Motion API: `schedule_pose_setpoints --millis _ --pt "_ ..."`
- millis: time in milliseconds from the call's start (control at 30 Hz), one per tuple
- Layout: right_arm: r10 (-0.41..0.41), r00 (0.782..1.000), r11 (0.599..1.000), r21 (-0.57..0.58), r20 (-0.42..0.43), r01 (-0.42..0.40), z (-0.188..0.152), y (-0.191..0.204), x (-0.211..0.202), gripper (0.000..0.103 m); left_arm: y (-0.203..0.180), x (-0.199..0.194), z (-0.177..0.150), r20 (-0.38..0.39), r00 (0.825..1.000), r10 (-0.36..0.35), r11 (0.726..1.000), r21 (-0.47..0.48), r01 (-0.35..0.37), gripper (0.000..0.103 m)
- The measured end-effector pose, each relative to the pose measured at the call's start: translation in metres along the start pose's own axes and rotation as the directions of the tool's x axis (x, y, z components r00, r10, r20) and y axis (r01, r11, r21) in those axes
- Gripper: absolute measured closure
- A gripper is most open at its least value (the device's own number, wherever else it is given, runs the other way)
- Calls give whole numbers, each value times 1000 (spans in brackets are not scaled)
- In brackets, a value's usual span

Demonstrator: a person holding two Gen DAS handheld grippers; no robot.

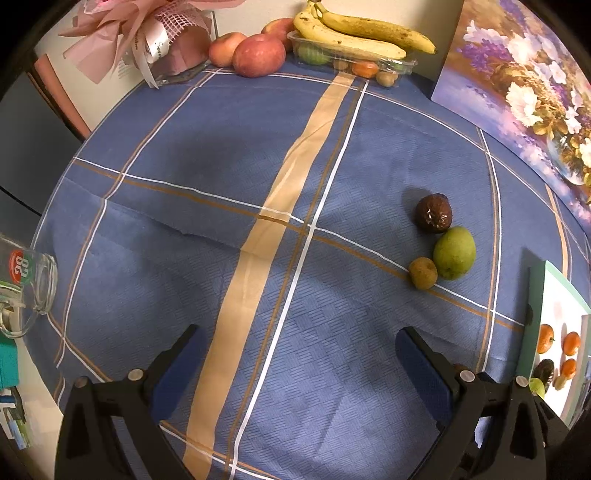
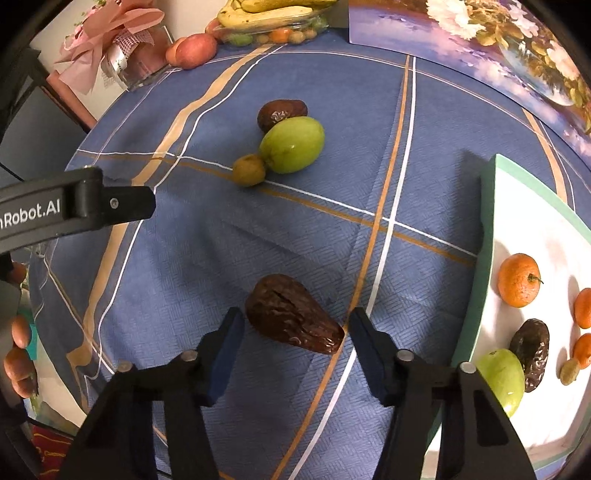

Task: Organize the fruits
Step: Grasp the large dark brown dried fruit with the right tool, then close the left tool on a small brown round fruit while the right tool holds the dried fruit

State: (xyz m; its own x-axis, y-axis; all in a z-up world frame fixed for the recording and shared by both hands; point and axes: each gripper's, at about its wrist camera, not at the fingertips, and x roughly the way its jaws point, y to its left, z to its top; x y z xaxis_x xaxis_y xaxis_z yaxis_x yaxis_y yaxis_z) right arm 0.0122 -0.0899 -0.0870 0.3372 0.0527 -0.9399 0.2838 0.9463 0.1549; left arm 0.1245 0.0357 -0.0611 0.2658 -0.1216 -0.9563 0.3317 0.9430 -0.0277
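On the blue plaid worktop point(image 2: 424, 129), between the blue pads of the right tongs point(image 2: 295, 328), lay a wrinkled dark date point(image 2: 291, 314), tilted, narrow end toward the right pad. Pads stood close on either side with a sliver of cloth showing at each, no pressing contact visible, nothing gripped. Farther off sat a cluster: a second dark date point(image 2: 281, 112), touching a green fruit point(image 2: 292, 144), touching in turn a small brownish fruit point(image 2: 249, 170). At the right edge rested a white tray with green rim point(image 2: 489, 236), carrying small oranges point(image 2: 519, 280), another date point(image 2: 532, 350), a green fruit point(image 2: 502, 378) and a small tan one. Left tongs point(image 1: 297, 373) hovered wide apart over bare cloth, gripping nothing. At the far edge were bananas point(image 1: 362, 31) on a clear box, red apples point(image 1: 258, 55), a pink-wrapped bouquet point(image 1: 144, 33) and a flower painting point(image 1: 524, 81).
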Motion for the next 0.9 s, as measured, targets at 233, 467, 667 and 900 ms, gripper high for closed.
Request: schedule_pose_setpoints --millis 233,467,667,900 --pt "12 1000 1000 11 14 -12 2 -1 -3 49 -2 -5 0 8 1000 -15 1000 -8 15 0" --pt "-14 997 999 40 76 11 4 -19 -26 49 -8 -10 4 31 995 -96 995 -28 97 3" --pt "-64 986 996 66 154 55 10 -40 -53 49 -16 -11 12 53 979 -199 979 -43 201 20" --pt "-59 975 991 133 215 31 17 -63 -74 49 -37 -3 21 61 969 -240 971 18 239 46"
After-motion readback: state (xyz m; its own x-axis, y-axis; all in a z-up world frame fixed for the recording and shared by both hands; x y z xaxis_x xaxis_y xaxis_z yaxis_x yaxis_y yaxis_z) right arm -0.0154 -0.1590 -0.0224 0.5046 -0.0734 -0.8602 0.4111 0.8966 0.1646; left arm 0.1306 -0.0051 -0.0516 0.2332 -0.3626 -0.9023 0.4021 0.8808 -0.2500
